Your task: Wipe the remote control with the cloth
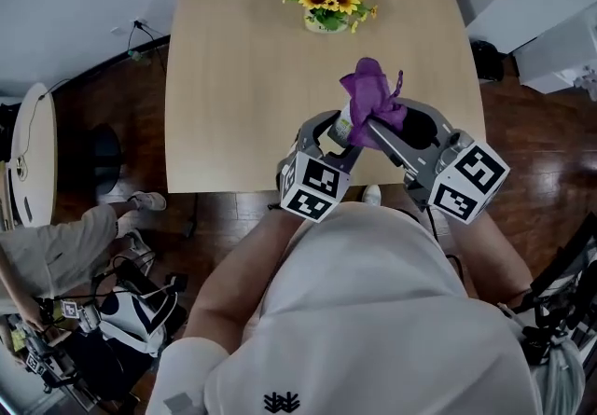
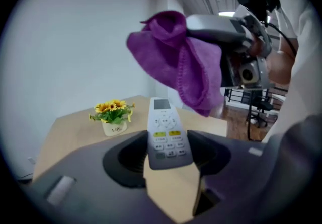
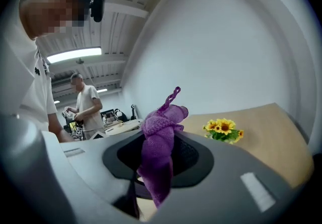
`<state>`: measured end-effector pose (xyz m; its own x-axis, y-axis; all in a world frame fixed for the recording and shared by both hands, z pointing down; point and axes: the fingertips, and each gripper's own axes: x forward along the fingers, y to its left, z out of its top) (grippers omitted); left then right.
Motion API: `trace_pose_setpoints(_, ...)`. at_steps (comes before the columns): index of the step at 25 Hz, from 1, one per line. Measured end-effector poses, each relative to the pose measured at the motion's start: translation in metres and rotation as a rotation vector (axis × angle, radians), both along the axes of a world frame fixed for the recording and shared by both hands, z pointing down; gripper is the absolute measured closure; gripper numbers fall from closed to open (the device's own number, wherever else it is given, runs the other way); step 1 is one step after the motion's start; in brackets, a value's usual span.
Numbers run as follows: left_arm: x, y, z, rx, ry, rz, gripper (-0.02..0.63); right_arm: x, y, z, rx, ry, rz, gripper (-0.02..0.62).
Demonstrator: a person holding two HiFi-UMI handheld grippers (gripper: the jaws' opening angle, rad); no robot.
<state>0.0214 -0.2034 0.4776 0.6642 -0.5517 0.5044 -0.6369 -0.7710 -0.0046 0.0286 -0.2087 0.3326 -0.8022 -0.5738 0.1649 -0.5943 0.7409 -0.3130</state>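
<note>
Remote control (image 2: 165,127) keypad (image 2: 169,143): left gripper view only

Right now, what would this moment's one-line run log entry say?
left gripper: shut on remote control | right gripper: shut on purple cloth | relation: purple cloth just above remote control, contact unclear

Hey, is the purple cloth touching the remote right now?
Apart. In the left gripper view the cloth hangs above the remote, with a thin strip of wall showing between them.
</note>
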Motion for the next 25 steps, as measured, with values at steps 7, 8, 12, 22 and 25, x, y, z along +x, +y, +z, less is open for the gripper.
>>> trace_pose_setpoints(7,0.019,0.009,-0.027,0.054,-0.003,0.089,0.342,-0.034,-0.005,0.016,-0.038,-0.044,-0.034,0.468)
trace_pose_setpoints(8,0.018,0.009,-0.029,0.057,-0.003,0.094,0.342,-0.034,-0.007,0.019,-0.031,-0.025,-0.026,0.468)
trace_pose_setpoints(12,0.013,0.012,-0.033,0.052,0.007,0.1,0.342,-0.024,-0.015,0.024,0.017,0.048,0.014,0.469)
trace_pose_setpoints(22,0.002,0.018,-0.043,0.062,0.026,0.1,0.344,0.033,-0.059,0.018,0.057,0.118,0.181,0.469)
trace_pose_setpoints(25,0.0,0.021,-0.045,0.064,0.032,0.103,0.344,0.054,-0.072,0.015,0.074,0.142,0.236,0.469)
